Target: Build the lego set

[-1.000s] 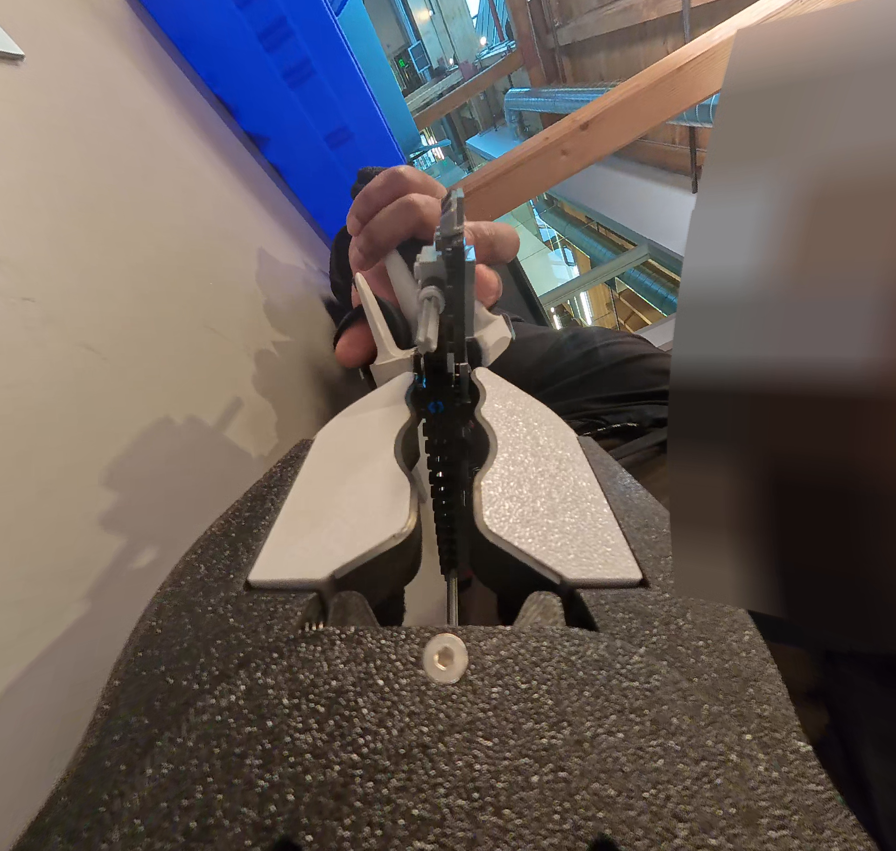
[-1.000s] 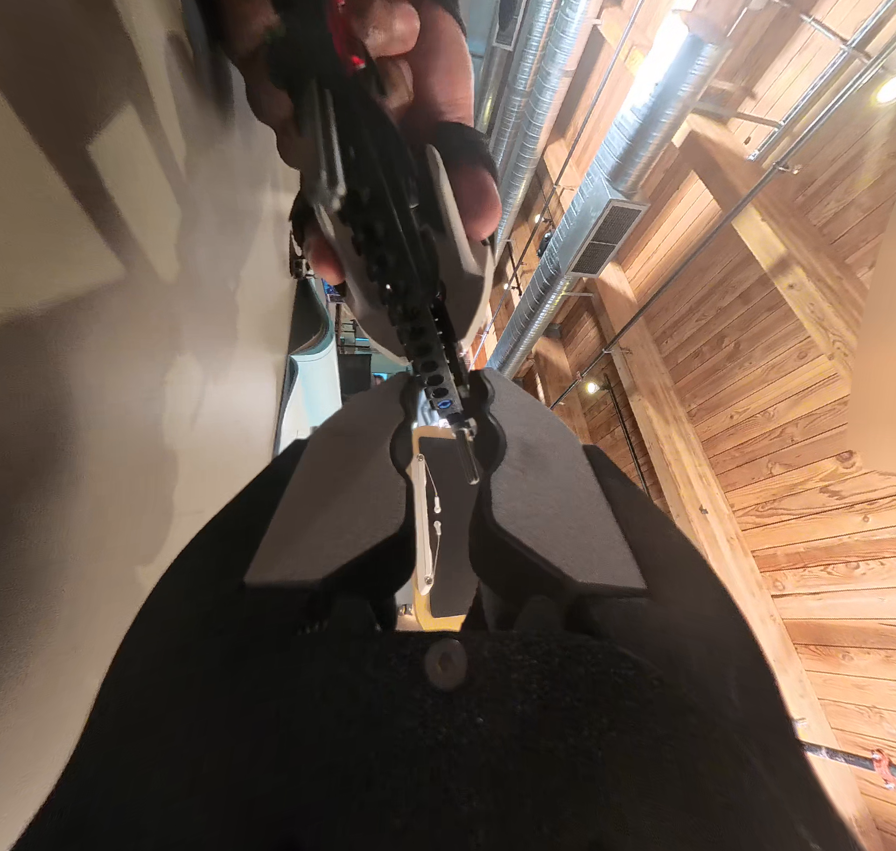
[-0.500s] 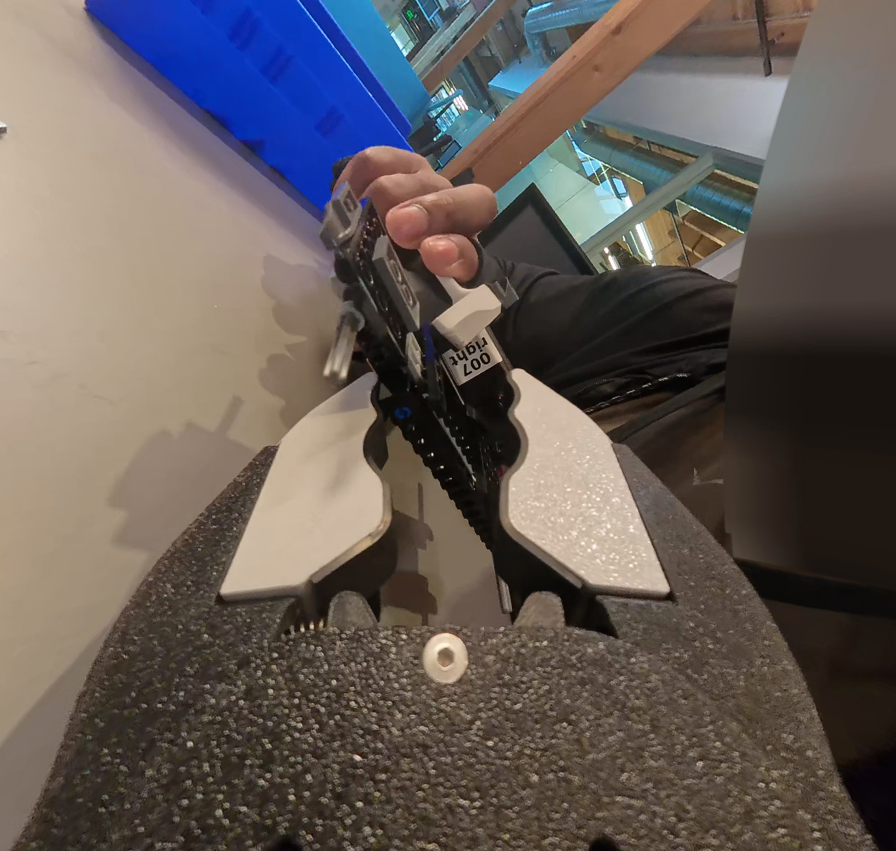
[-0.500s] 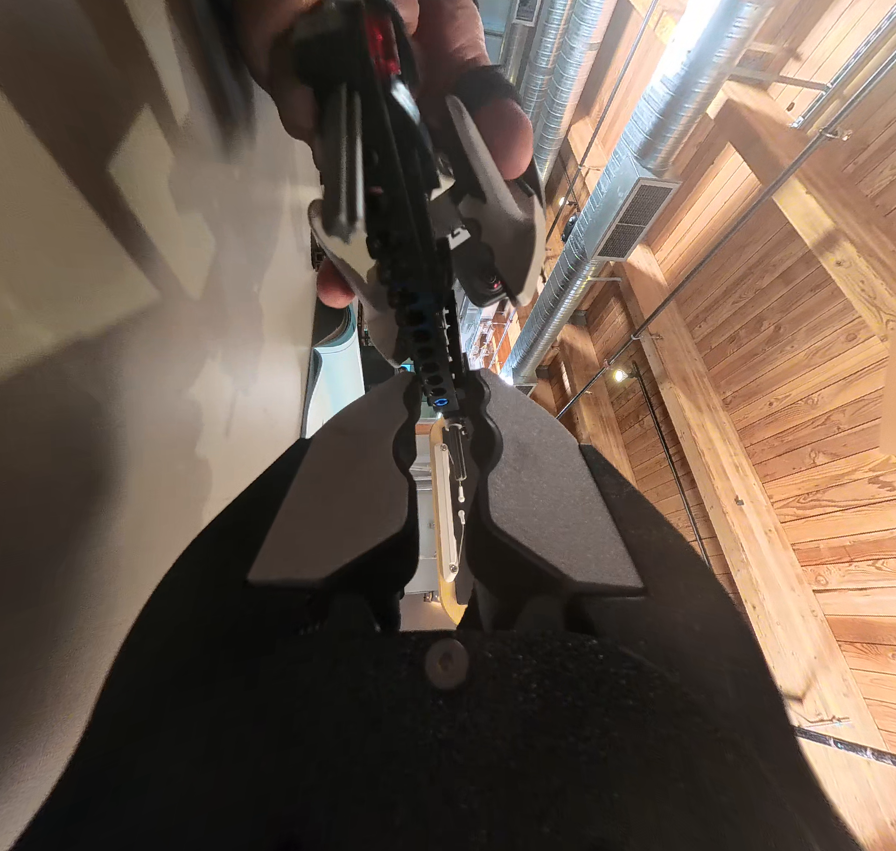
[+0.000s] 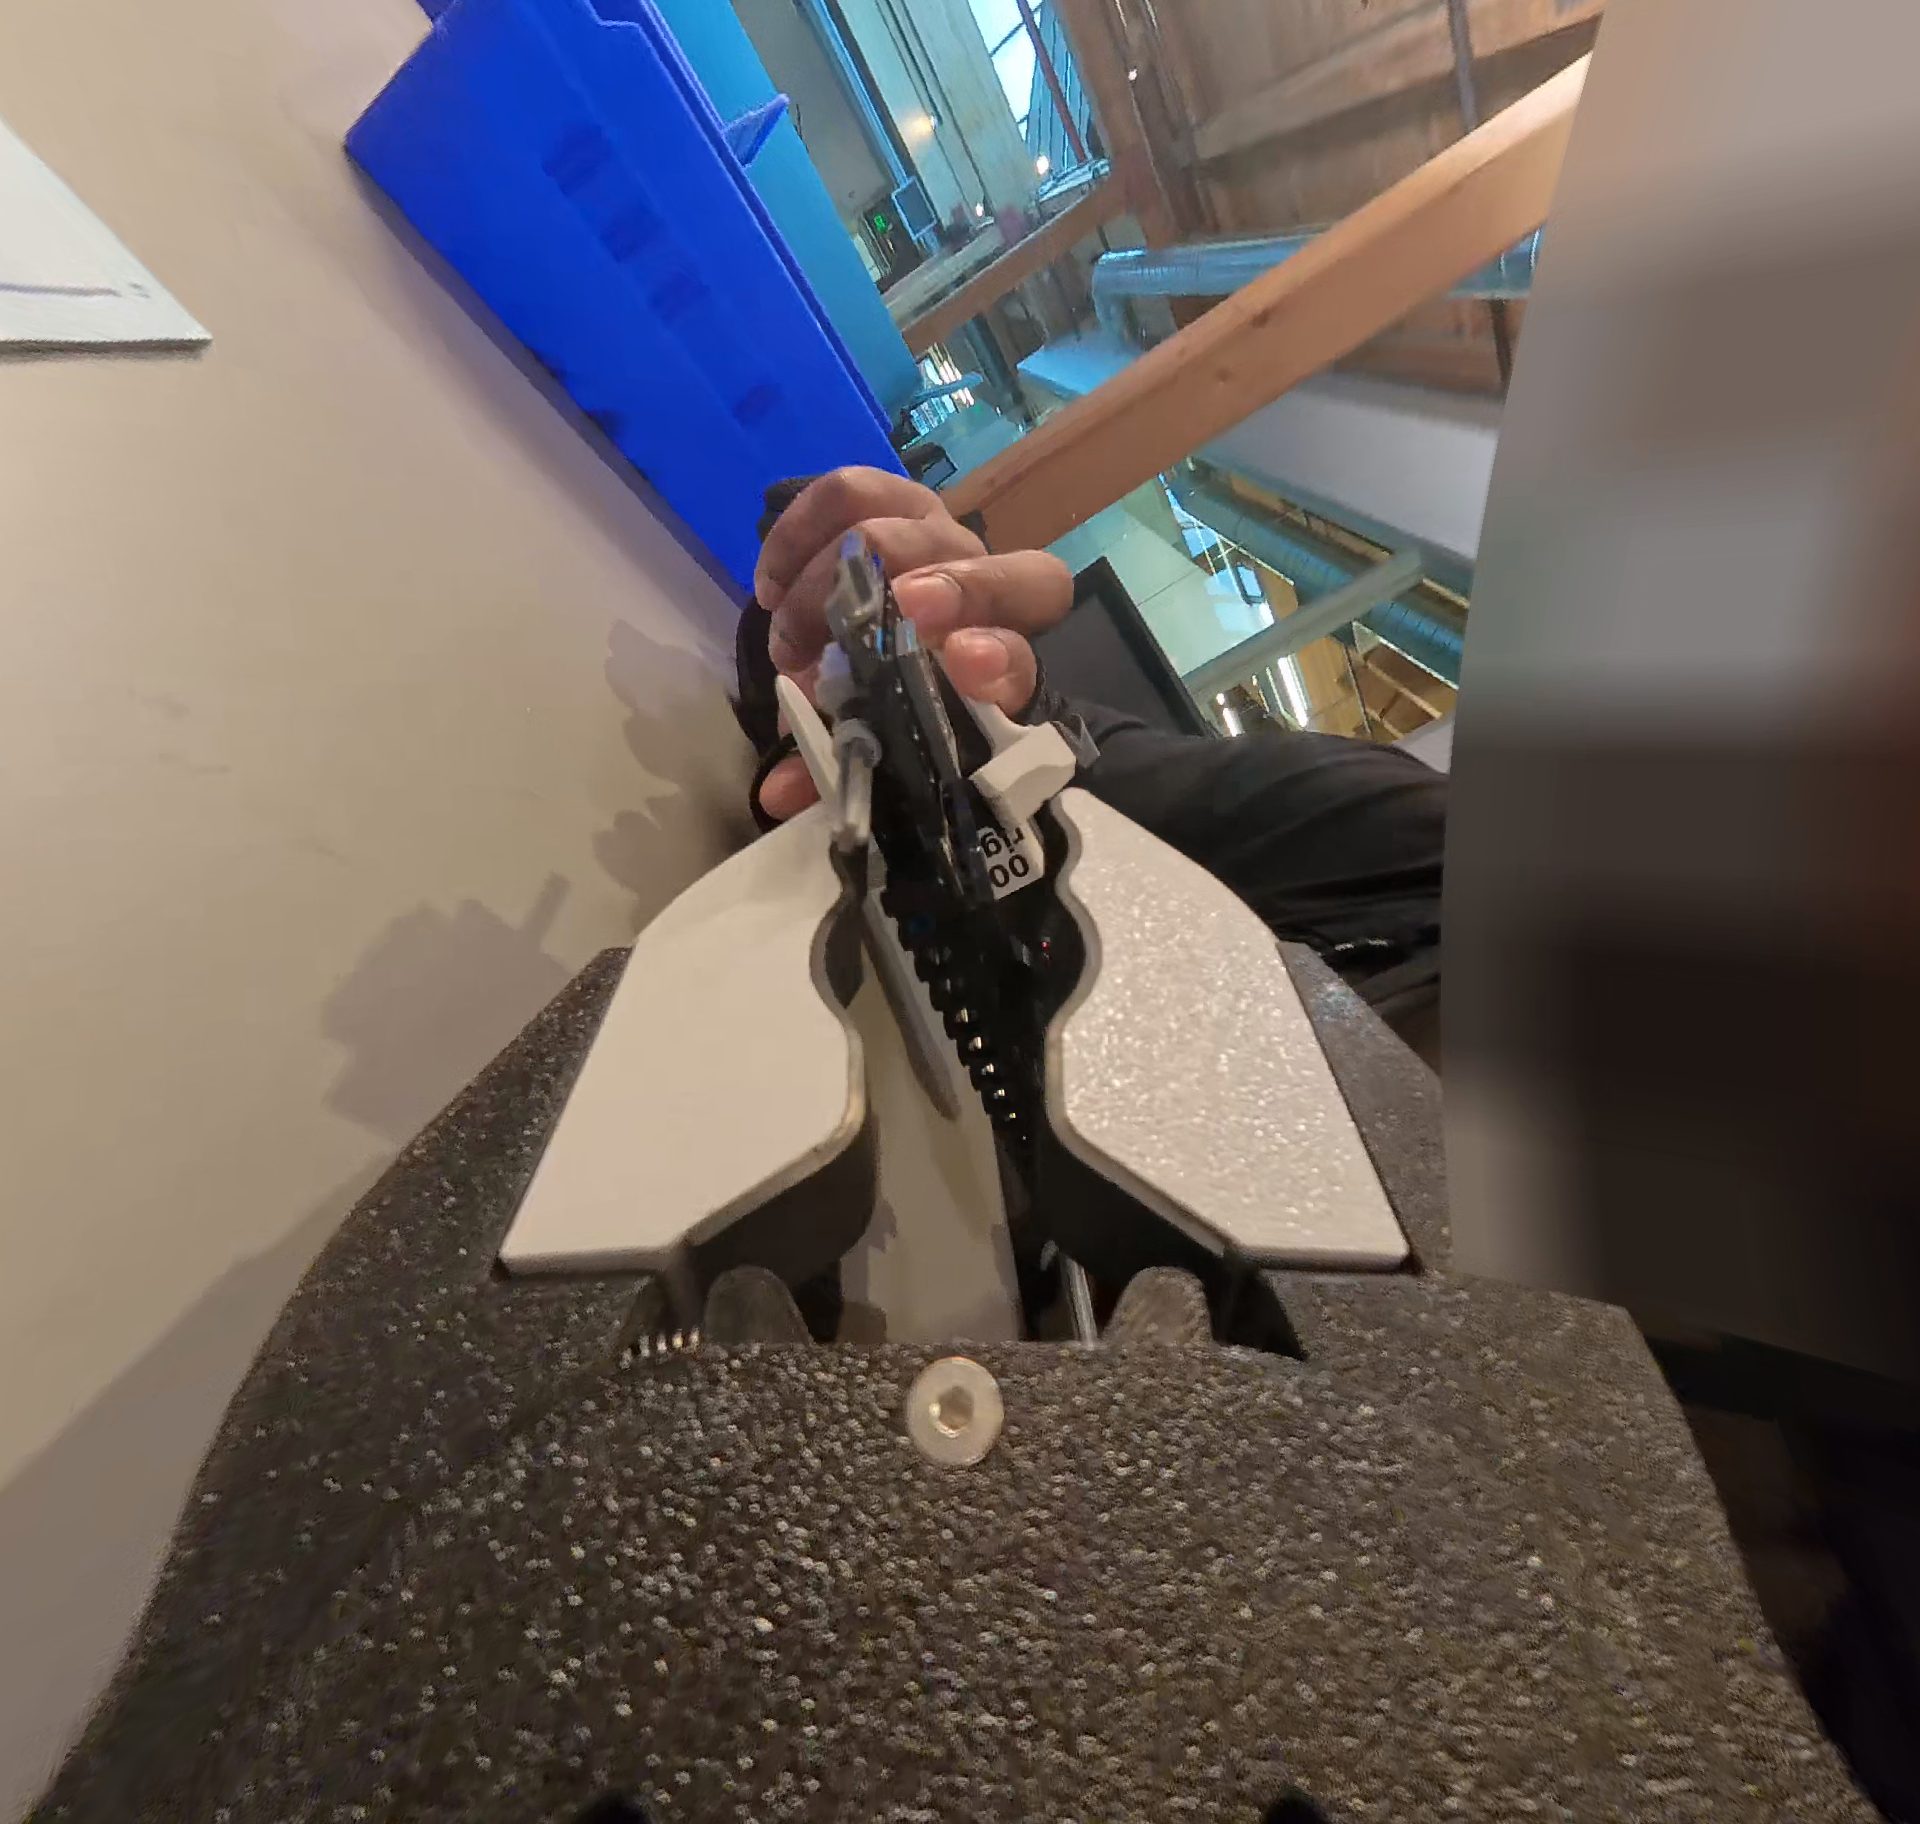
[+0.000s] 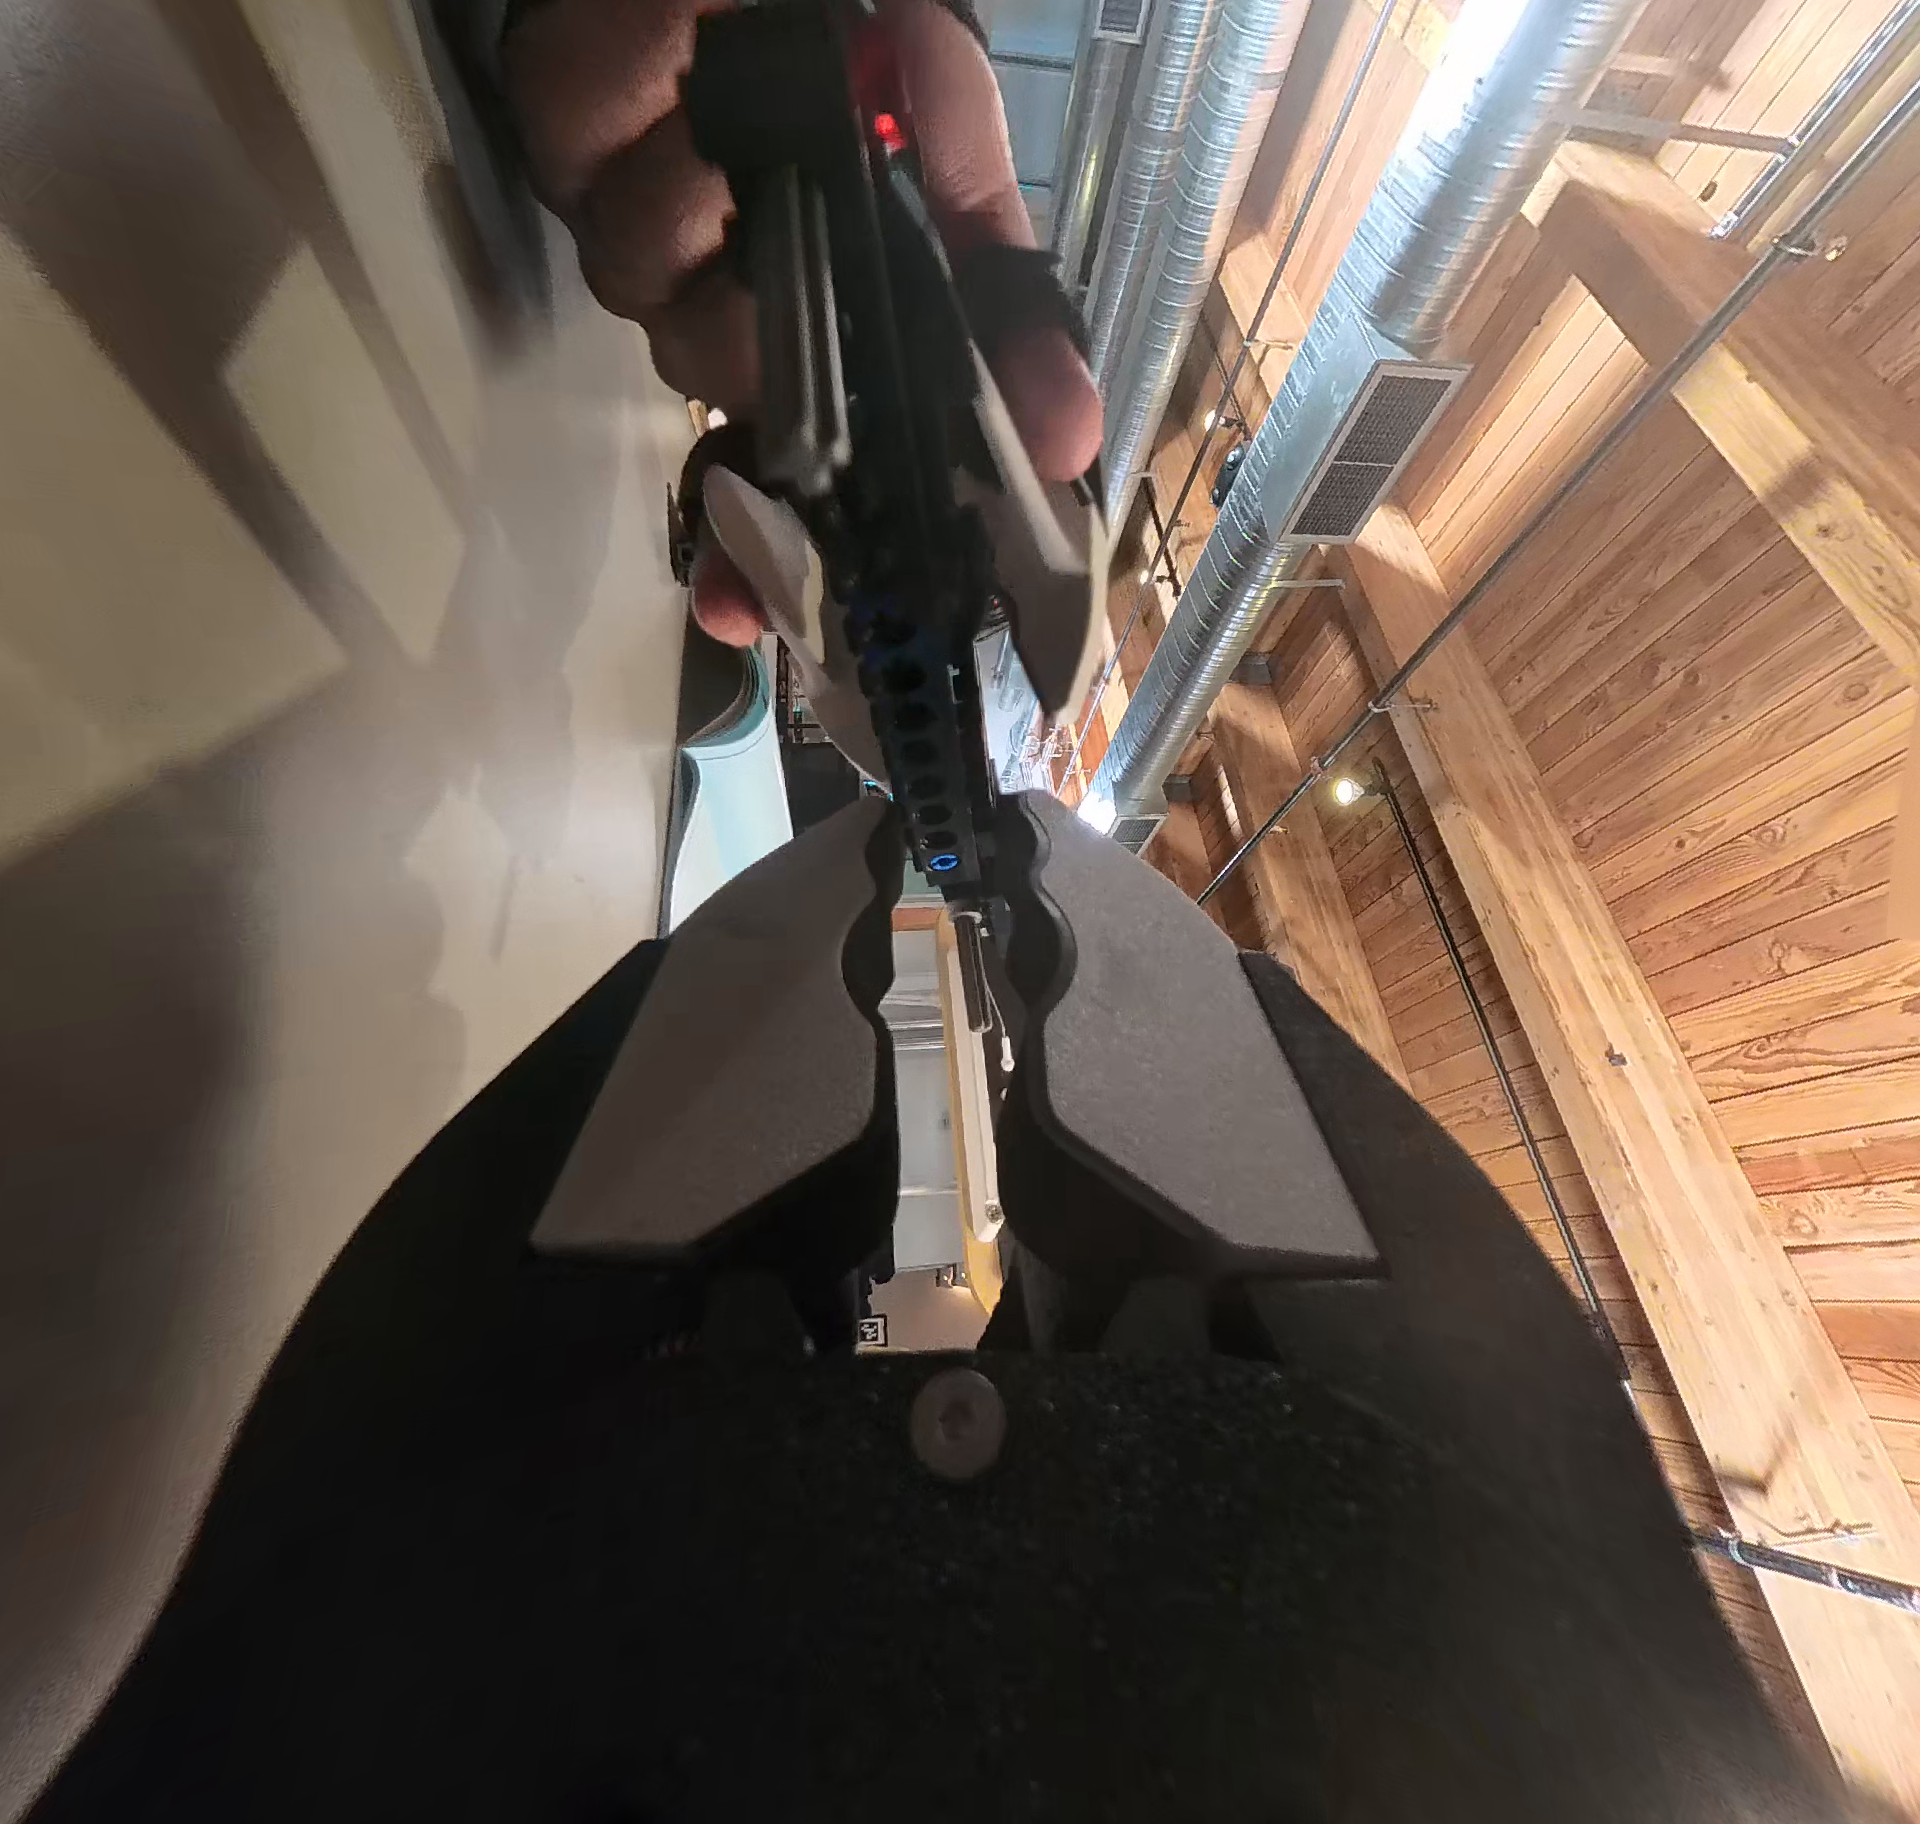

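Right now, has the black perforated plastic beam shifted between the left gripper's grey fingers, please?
Yes: from centred, the beam now leans toward the right finger, off the left finger.

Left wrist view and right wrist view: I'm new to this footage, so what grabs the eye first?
In both views, a long black beam of studded building bricks runs between the two claws. The right claw grips one end. A bright blue plastic bin stands on the pale table, upper left.

Large timber-built industrial loft or workshop hall — plank-clad wooden ceiling (image 6: 1662,839) and heavy beams (image 5: 1247,320) showing overhead, exposed silver ventilation ducts (image 6: 1299,486) running along, blue plastic bin (image 5: 623,247) standing on pale worktop (image 5: 260,631) — open floors lying beyond.
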Motion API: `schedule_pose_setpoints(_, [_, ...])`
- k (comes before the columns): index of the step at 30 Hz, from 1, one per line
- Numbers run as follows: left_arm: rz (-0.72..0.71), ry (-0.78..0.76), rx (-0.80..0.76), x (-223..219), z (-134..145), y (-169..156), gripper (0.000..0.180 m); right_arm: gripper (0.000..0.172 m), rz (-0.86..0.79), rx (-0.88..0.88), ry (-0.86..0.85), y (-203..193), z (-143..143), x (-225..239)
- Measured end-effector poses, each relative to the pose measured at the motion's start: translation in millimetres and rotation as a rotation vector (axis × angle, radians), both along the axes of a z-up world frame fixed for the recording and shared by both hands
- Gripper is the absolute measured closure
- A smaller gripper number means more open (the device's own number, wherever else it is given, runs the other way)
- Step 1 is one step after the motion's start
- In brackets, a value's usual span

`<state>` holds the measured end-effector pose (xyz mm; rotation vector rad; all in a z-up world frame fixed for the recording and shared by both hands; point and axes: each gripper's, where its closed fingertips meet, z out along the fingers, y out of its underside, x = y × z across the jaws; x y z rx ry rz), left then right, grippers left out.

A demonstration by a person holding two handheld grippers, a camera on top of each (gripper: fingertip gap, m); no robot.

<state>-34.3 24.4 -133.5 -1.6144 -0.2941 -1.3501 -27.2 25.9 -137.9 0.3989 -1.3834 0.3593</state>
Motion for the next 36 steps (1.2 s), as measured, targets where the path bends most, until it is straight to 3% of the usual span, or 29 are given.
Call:
schedule_pose_setpoints(5, [0.023, 0.013, -0.048, 0, -7, 3, 0.167, 0.156, 0.021, -0.007, -0.019, -4, 0, 2])
schedule_pose_setpoints(16, [0.025, 0.03, -0.077, 0, -11, 3, 0.167, 0.157, 0.025, -0.018, -0.117, -7, -4, 3])
schedule_pose_setpoints(24, [0.011, -0.027, -0.025, -1, -2, 2, 0.165, 0.156, 0.005, -0.031, -0.045, -5, 3, 3])
schedule_pose_setpoints(36, [-0.014, 0.005, 0.024, -5, 6, -4, 0.156, 0.156, -0.04, -0.025, -0.01, 3, 7, 0])
